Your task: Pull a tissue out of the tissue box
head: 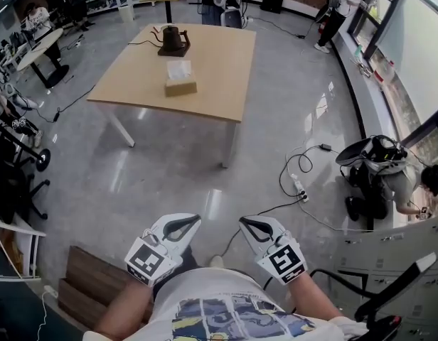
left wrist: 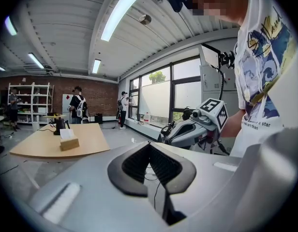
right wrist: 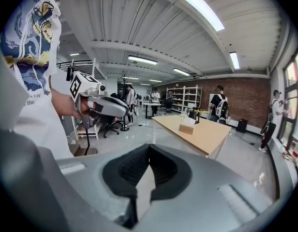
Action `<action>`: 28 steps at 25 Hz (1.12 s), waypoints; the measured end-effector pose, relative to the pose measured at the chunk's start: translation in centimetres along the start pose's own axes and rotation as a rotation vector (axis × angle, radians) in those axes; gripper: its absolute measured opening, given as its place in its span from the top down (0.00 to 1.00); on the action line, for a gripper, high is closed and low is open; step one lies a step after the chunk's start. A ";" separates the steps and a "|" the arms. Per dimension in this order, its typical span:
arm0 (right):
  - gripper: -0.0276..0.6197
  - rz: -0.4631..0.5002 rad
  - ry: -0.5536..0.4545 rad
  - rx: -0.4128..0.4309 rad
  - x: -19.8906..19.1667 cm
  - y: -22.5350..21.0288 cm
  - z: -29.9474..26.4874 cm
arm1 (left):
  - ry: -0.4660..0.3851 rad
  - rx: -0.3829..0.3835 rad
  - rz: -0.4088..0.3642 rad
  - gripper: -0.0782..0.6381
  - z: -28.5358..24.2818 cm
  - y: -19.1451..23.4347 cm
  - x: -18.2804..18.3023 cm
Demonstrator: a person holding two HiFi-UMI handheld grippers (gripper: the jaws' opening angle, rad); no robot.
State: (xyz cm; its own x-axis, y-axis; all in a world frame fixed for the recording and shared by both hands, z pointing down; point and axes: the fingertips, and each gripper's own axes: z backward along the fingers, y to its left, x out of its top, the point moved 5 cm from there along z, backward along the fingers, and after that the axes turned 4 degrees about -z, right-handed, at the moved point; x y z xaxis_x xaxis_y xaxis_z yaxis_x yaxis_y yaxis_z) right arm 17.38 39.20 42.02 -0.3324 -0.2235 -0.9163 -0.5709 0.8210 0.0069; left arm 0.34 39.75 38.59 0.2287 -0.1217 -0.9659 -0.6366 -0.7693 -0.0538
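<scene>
It's a bright room: long tube lights [left wrist: 121,13] run across the ceiling, and daylight pours in through the tall windows [left wrist: 161,93] along one side. The polished floor [head: 212,204] throws back pale streaks of glare, and the table [head: 219,62] casts only a faint, soft shadow beneath it. From the head view the tissue box [head: 180,84] looks small but sharp. Both gripper views bend hard at the edges and fall to black corners, and whatever sits closest to the lens goes soft.
</scene>
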 end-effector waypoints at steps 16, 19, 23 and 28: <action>0.94 -0.001 0.016 -0.021 3.8 -6.2 -9.4 | -0.004 -0.046 0.045 0.89 -4.3 10.8 -0.6; 0.93 -0.003 0.021 -0.052 5.6 -7.6 -11.7 | -0.012 -0.059 0.047 0.89 -4.9 13.9 -0.3; 0.92 0.005 0.031 -0.065 7.4 -9.0 -14.9 | -0.035 -0.084 0.040 0.89 -5.1 17.4 0.1; 0.92 0.025 0.048 -0.042 9.7 -9.8 -19.6 | -0.039 -0.046 0.070 0.89 -4.3 22.3 -0.9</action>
State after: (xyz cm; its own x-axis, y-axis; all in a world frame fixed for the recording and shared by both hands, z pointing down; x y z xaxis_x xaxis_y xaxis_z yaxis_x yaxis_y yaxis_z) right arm 4.98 18.71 40.89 -0.3818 -0.2286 -0.8955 -0.5929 0.8039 0.0476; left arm -10.86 19.98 39.34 0.1554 -0.1520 -0.9761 -0.6155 -0.7877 0.0247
